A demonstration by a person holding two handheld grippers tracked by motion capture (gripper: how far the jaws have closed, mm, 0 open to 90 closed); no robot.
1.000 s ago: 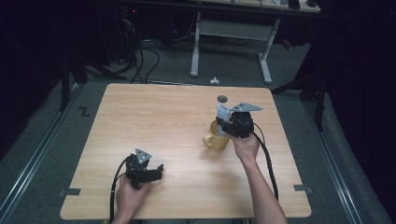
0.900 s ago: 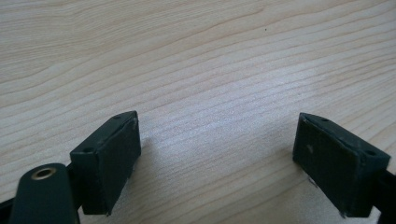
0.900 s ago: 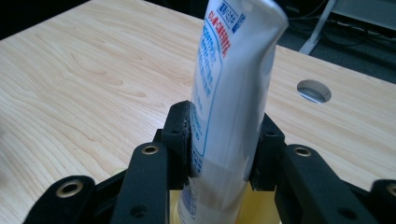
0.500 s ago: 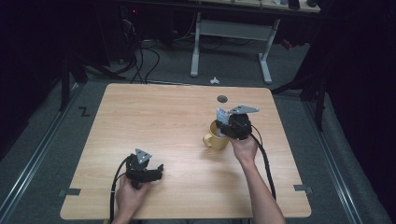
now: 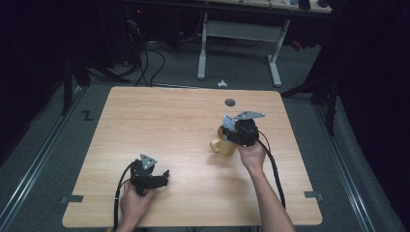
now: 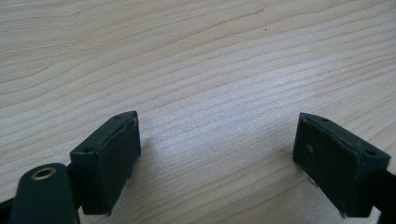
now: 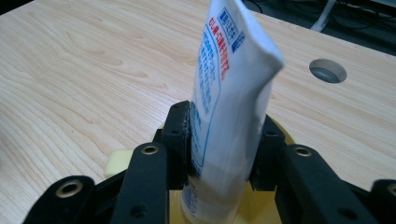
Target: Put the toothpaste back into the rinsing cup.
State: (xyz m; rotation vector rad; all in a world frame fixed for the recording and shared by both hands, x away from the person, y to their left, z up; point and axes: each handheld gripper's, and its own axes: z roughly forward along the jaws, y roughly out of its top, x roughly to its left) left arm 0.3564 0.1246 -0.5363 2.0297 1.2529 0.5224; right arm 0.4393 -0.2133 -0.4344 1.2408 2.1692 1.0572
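A white tube [image 7: 229, 93] with blue and red print stands upright in a yellow mug [image 5: 223, 144] right of the table's middle. My right gripper [image 7: 224, 135] is shut on the tube, its black jaws pressing the tube's two sides just above the mug's rim [image 7: 280, 133]. From the high view this gripper [image 5: 234, 126] sits over the mug, with the tube's top [image 5: 227, 121] poking out behind it. My left gripper [image 5: 162, 178] rests low on the table near the front left; its jaws stand wide apart over bare wood [image 6: 215, 135] with nothing between them.
A round cable hole [image 5: 230, 102] lies in the tabletop behind the mug. The wooden table [image 5: 159, 125] stands on grey floor; beyond its far edge are a desk frame [image 5: 241, 43] and cables [image 5: 145, 53].
The right gripper with the tube has shifted slightly toward the mug and lower. The left gripper has not moved.
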